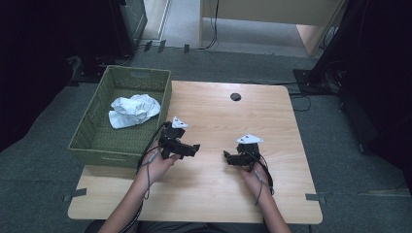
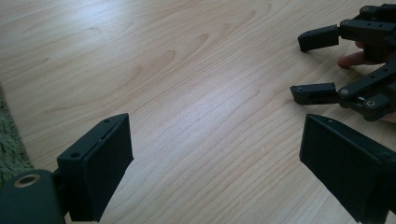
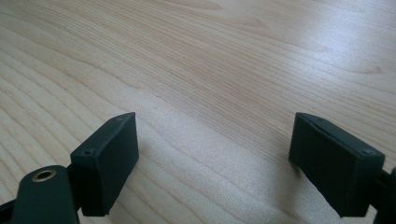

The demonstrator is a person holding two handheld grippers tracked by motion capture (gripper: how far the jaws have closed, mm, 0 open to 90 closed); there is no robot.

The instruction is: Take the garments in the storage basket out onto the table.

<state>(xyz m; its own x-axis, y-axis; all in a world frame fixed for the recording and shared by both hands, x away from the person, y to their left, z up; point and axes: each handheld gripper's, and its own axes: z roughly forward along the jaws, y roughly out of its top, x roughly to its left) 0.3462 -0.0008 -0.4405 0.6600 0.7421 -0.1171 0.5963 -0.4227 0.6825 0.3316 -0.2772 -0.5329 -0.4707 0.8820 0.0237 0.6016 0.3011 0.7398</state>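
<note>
Two hand-held grippers rest low over a bare wooden tabletop, facing each other, while a crumpled white cloth lies inside the green basket at the table's left edge. The left gripper sits just beside the basket's near right corner; in its own view its fingers stand wide apart with only wood grain between them, grasping nothing. The right gripper lies near the middle of the tabletop, well apart from the basket, and its fingers are likewise spread and empty. The left gripper view also catches the right gripper across the table, spread just as wide.

With the cloth in the basket and both tools empty on the bare wood, the work looks finished or paused, though the high view is too dim to say whether the cloth sits fully on the basket floor or leans on the far wall. If the cloth is the next thing to be handled, the left gripper is the better placed: it should rise clear of the basket's rim before crossing it, come down over the highest fold of the bundle, and close on a thick ridge of fabric instead of a loose edge. The trailing cable should be kept off the rim. The right gripper can stay where it is, out of the way.
</note>
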